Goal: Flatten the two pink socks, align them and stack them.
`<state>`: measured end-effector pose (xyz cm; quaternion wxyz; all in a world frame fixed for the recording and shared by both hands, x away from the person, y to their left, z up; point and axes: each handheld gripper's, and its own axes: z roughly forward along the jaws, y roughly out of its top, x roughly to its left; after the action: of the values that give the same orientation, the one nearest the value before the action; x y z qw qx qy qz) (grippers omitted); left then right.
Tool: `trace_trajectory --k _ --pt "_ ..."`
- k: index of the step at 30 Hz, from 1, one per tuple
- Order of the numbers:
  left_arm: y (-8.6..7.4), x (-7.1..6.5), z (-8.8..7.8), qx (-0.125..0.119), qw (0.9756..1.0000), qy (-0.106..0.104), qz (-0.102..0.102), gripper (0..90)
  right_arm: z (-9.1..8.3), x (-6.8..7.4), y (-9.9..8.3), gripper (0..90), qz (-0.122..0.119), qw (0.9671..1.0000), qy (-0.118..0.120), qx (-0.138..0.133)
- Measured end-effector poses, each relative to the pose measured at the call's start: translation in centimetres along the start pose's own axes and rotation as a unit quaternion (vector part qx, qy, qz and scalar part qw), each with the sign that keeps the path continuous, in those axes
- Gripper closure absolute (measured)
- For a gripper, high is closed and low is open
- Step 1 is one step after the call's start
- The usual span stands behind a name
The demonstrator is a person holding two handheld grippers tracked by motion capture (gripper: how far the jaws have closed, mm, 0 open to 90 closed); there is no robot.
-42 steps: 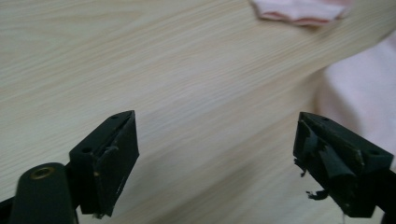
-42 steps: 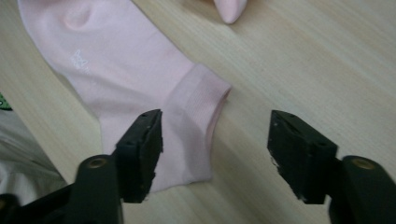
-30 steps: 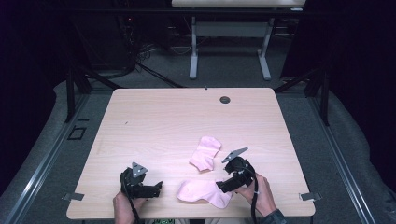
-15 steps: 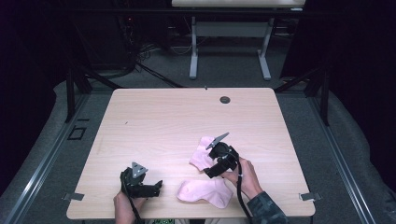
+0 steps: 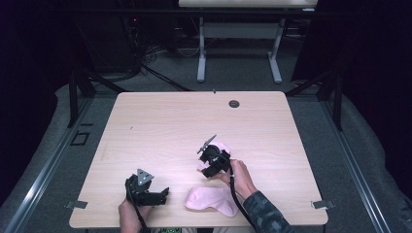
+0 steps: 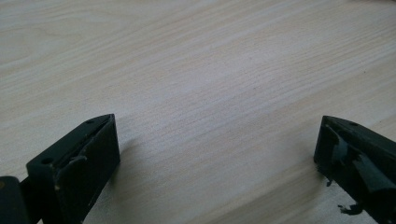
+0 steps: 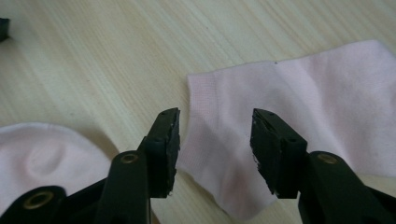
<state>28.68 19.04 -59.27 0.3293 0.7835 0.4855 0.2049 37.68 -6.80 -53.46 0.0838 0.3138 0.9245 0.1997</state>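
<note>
High view: a pale wooden desk [image 5: 160,126] carries two pink socks. Nearer sock [image 5: 211,200] lies flat at the near edge, right of the left gripper [image 5: 163,194], whose jaws stand spread over bare wood. Farther sock [image 7: 303,93] lies mid-desk; the right gripper [image 7: 215,140] straddles its cuff, jaws just closing, not yet pinching. No writing is legible.

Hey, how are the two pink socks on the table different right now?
The far sock lies between the right tongs' open jaws, which have just been closing; the near sock lies clear of both tongs at the table's front edge. In the high view the right tongs cover much of the far sock, while the near sock shows almost whole. Both are pale pink and lie on the tabletop.
</note>
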Motion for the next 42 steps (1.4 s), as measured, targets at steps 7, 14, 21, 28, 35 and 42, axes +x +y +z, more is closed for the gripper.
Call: trace_trajectory --k 7,14,21,28,35,42 --pt "0.0 0.0 0.0 -0.002 1.0000 0.001 0.000 0.0 1.6 -0.2 0.3 60.0 0.001 0.9997 0.008 0.022" --pt "0.0 0.0 0.0 0.000 1.0000 0.000 0.000 0.0 1.9 -0.4 0.2 79.0 0.001 0.9996 -0.003 0.027" --pt "0.0 0.0 0.0 -0.002 1.0000 0.000 0.000 0.0 1.7 -1.2 -0.4 83.6 0.030 0.9994 0.016 0.007" --pt "0.0 0.0 0.0 0.000 1.0000 0.000 0.000 0.0 -0.5 -1.9 -1.0 83.8 0.063 0.9968 0.037 -0.032" --pt "0.0 0.0 0.0 0.001 1.0000 0.000 0.000 0.0 -3.6 -2.7 -1.3 83.8 0.087 0.9924 0.049 -0.072" --pt "0.0 -0.1 0.0 0.002 1.0000 0.001 -0.002 0.0 -6.6 -2.6 -1.0 83.7 0.094 0.9882 0.047 -0.112"
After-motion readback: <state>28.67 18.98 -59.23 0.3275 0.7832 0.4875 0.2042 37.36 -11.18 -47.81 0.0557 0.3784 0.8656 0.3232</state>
